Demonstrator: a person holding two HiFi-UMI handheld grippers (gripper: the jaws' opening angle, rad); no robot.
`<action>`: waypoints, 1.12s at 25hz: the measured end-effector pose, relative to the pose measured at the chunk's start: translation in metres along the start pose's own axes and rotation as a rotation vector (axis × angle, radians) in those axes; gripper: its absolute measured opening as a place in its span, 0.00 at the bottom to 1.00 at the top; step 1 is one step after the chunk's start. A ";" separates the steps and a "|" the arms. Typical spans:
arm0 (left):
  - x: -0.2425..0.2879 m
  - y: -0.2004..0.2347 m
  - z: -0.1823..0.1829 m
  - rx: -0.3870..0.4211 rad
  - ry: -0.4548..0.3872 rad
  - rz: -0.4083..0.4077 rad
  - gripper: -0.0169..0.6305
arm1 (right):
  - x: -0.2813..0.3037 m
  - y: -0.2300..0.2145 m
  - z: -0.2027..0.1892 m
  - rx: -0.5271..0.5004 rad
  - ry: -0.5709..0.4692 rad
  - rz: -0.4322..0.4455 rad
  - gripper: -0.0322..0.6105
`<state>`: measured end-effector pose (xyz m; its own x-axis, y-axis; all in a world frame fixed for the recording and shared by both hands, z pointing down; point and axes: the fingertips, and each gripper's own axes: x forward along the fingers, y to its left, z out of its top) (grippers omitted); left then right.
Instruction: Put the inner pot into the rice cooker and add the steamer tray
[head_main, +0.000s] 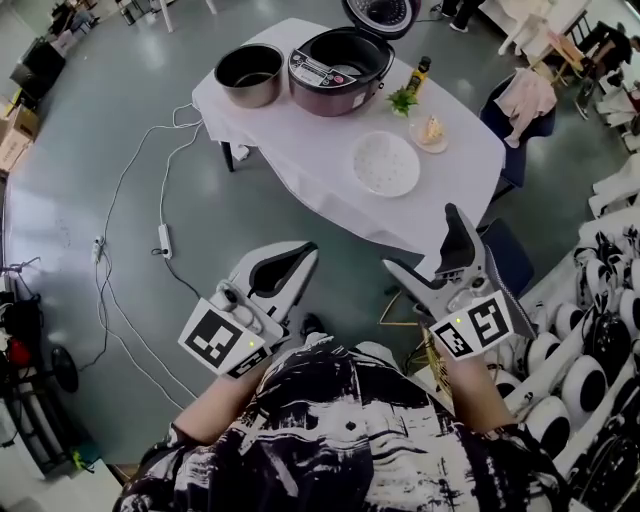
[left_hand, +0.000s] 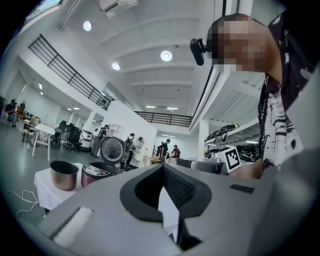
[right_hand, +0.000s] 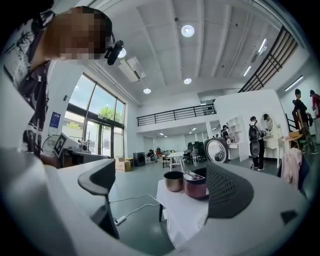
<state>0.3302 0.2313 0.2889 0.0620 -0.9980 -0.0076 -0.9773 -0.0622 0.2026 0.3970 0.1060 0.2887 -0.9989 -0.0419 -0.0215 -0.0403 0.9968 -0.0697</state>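
1. Ahead of us, well apart from both grippers, stands the table (head_main: 300, 140) under its white cloth. We judge that nothing on it can be reached without first stepping closer.
2. At its far left corner we see the inner pot (head_main: 250, 75), upright with its mouth up. It sits just beside the rice cooker (head_main: 338, 68), which is to its right.
3. The cooker's lid (head_main: 382, 12) is raised, and its well looks vacant to us, so the pot is not yet in.
4. Nearer to us, on the right half of the cloth, the steamer tray (head_main: 386, 163) lies flat, apart from the cooker.
5. Our left gripper (head_main: 303, 252) is held low near the body, jaws together with nothing between them. It would have to open before it could take the pot's rim.
6. Our right gripper (head_main: 425, 245) has its jaws spread wide and grasps nothing. In its own view the pot and cooker show far off through the gap.
7. The relation that matters is that the pot lies forward and slightly left of the left gripper, on the table's far side. We judge the left hand the nearer one for it, while the right hand lines up with the tray.
8. Being round, the pot has no long axis to match, so any part of the rim would serve. The near rim seems the easiest reach. From there the cooker is only a short carry to the right.
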 end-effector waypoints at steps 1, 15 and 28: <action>-0.003 0.012 0.003 0.002 -0.002 0.004 0.03 | 0.011 0.001 0.000 -0.001 0.002 -0.002 0.85; 0.030 0.170 0.030 0.029 -0.008 0.057 0.03 | 0.164 -0.049 -0.016 0.011 0.005 0.010 0.85; 0.152 0.309 0.061 0.054 0.044 -0.014 0.03 | 0.296 -0.162 -0.033 0.046 0.050 -0.043 0.85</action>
<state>0.0249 0.0599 0.2911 0.0833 -0.9960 0.0336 -0.9857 -0.0774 0.1497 0.1069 -0.0651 0.3266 -0.9962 -0.0803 0.0322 -0.0835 0.9898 -0.1154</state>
